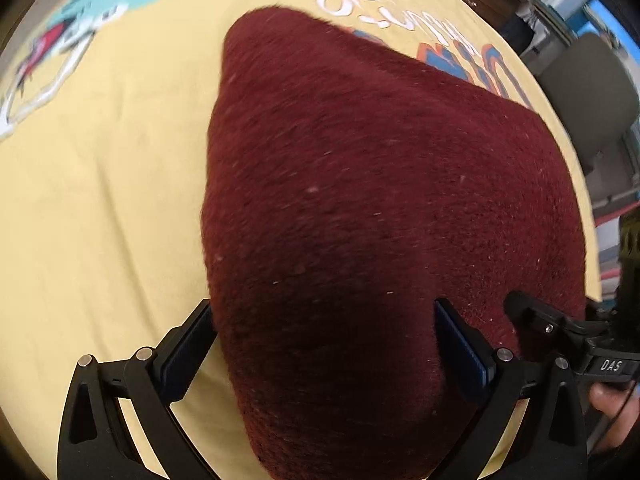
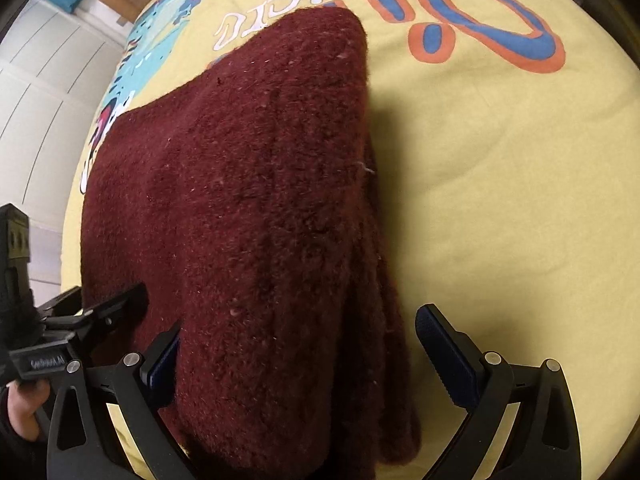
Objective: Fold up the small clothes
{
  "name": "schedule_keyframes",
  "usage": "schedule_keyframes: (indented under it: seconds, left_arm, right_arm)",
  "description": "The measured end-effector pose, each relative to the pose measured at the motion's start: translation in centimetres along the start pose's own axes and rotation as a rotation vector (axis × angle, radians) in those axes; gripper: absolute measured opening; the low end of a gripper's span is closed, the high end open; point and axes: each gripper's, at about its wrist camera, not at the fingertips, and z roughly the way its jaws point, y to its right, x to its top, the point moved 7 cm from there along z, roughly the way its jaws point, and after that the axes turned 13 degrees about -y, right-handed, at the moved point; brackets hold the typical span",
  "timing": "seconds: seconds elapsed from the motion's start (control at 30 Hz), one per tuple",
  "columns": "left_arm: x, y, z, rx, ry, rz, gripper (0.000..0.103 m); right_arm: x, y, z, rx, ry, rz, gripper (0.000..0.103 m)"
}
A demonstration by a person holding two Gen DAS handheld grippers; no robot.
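Maroon knit garment (image 2: 240,208) | both grippers pitched steeply down | jaws spread wide

A fuzzy, matt maroon knit garment (image 2: 248,200) is seen on a smooth yellow printed cotton sheet (image 2: 500,160). Matt black plastic gripper arms (image 1: 132,392), silvery metal pins and ribbed blue pads (image 1: 460,344) are shown.

yellow printed sheet (image 2: 500,160) – bed | white panelled doors (image 2: 44,76) | grey chair (image 1: 592,92)
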Motion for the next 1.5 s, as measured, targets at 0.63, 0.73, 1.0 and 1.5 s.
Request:
schedule_keyframes:
  seconds: [0.63, 0.73, 1.0, 1.5]
  left_arm:
    - [-1.8, -0.3, -7.0, -0.067, 0.115, 0.199, 0.045]
    - [-2.8, -2.6, -9.1, -0.080, 0.143, 0.187, 0.045]
    - [-6.1, -10.0, -9.8, -0.074, 0.168, 0.124, 0.045]
    - [-7.5, -15.0, -5.8, -0.071, 0.133, 0.007, 0.068]
  right_arm:
    - [-1.7, -8.5, -6.9, 0.020, 0.103, -0.131, 0.043]
    - [-1.9, -11.8, -7.3, 0.018, 0.114, -0.184, 0.043]
    - [-2.5, -16.8, -2.1, 0.009, 0.052, -0.199, 0.044]
    - [-3.1, -15.5, 0.3, -0.142, 0.038, -0.222, 0.078]
